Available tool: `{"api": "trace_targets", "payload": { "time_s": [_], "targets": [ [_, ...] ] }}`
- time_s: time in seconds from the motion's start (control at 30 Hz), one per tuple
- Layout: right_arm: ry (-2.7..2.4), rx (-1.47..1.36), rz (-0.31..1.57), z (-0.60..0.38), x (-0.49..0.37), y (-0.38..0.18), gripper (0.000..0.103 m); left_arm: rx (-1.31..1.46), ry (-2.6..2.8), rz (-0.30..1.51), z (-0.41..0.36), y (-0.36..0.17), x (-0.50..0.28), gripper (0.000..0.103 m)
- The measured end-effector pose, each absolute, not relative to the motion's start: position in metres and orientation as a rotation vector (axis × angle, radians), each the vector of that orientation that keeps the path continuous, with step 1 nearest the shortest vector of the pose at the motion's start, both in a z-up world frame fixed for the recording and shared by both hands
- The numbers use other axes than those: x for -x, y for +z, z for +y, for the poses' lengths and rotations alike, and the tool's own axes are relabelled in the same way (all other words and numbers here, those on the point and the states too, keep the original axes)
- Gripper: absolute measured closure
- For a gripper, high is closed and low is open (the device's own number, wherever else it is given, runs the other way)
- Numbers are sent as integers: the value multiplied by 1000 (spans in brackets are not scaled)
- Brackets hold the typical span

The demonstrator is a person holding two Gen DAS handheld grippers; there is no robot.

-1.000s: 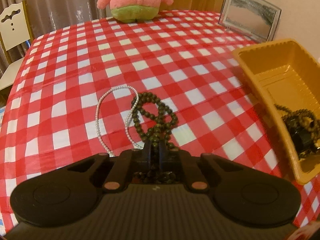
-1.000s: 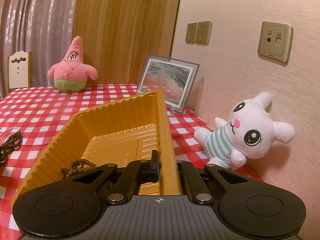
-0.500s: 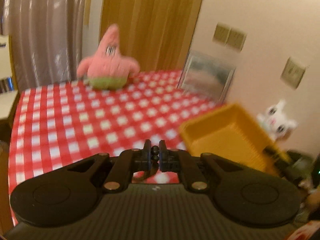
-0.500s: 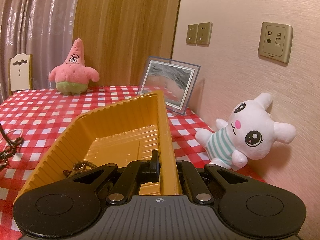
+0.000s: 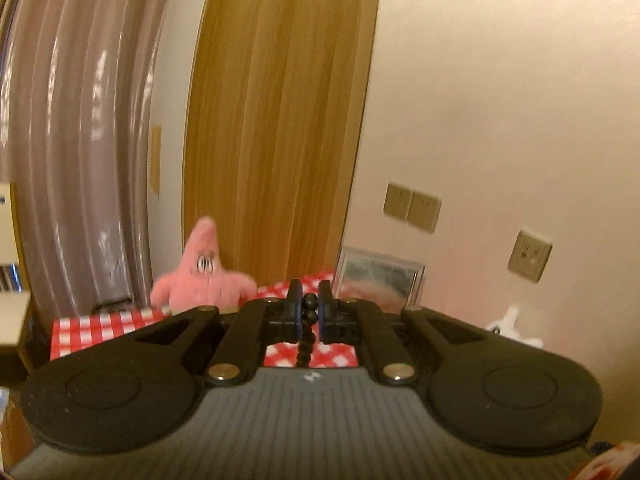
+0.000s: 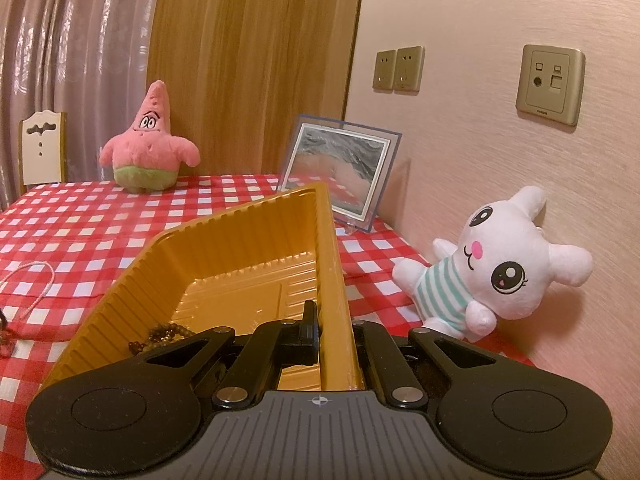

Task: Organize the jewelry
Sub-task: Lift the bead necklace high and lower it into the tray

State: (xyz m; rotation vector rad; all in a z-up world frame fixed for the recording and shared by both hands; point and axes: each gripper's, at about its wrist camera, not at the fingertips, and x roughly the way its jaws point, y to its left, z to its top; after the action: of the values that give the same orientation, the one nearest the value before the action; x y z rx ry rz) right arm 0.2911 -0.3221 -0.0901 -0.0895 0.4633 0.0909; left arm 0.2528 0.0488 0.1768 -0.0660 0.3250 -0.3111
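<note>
A string of dark round wooden beads [image 5: 309, 312] is pinched between the closed jaws of the left gripper [image 5: 309, 307], two beads showing at the fingertips and the rest of the strand hanging straight down beneath them. Beyond those jaws stands a pink star-shaped plush toy [image 5: 203, 274] on the red-and-white checked tablecloth [image 5: 96, 326]. The right gripper [image 6: 330, 326] has its jaws clamped on the near wall of the ribbed golden plastic tray [image 6: 240, 240], with another coil of dark beads [image 6: 162, 336] lying inside, just left of the jaws. Further left on the cloth lies a white pearl strand [image 6: 40, 286]; to the right sits a white plush bunny in a striped shirt [image 6: 492, 264].
</note>
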Motion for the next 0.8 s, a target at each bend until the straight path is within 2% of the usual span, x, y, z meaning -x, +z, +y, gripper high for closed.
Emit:
{"api": "trace_targets", "payload": {
  "time_s": [0.47, 0.8],
  "targets": [
    [92, 88, 462, -321, -291, -90, 100, 28, -326, 185, 41, 235, -235, 97],
    [93, 88, 457, -316, -290, -86, 100, 59, -376, 191, 32, 227, -226, 97]
  ]
}}
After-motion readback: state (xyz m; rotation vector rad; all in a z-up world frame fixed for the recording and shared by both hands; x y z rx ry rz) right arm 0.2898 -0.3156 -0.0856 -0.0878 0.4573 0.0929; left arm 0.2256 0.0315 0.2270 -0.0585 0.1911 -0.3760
